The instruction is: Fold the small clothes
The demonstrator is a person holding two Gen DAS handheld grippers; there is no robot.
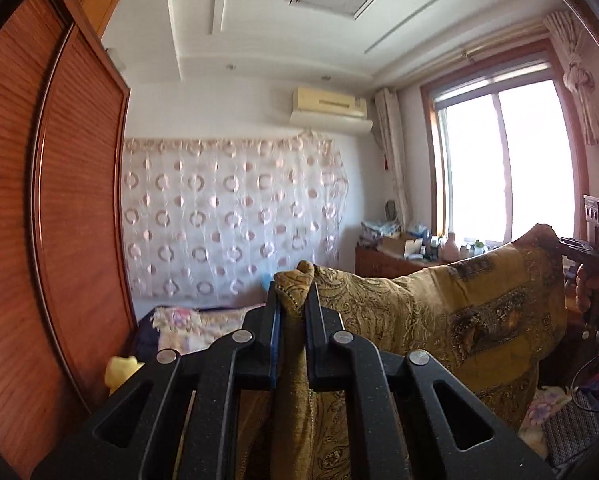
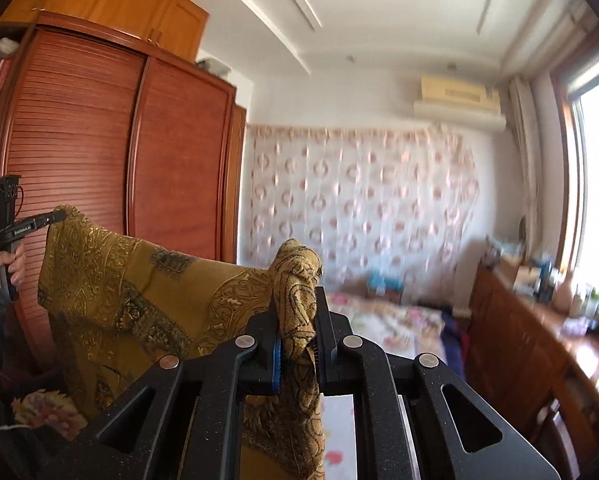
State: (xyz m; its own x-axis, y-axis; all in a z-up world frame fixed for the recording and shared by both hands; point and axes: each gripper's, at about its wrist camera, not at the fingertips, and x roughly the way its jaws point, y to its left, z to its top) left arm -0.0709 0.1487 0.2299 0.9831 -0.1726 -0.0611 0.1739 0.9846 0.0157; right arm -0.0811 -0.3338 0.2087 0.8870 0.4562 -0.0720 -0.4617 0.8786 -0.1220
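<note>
A mustard-yellow cloth with dark paisley patches [image 1: 459, 312] hangs stretched in the air between both grippers. My left gripper [image 1: 293, 292] is shut on one top corner, which bunches up between the blue pads. My right gripper [image 2: 299, 300] is shut on the other top corner, a wad of fabric poking above its fingers. In the left wrist view the right gripper [image 1: 559, 245] pinches the far corner at the right edge. In the right wrist view the left gripper [image 2: 57, 216] and the hand [image 2: 13, 264] holding it show at the far left. The cloth's lower part hangs below both views.
A bed with a floral cover [image 2: 383, 320] lies below and ahead. A tall red-brown wardrobe [image 1: 59, 220] stands on the left. A wooden dresser [image 2: 531, 344] with bottles and boxes runs under the window [image 1: 499, 168]. A patterned sheet [image 1: 235, 216] covers the far wall.
</note>
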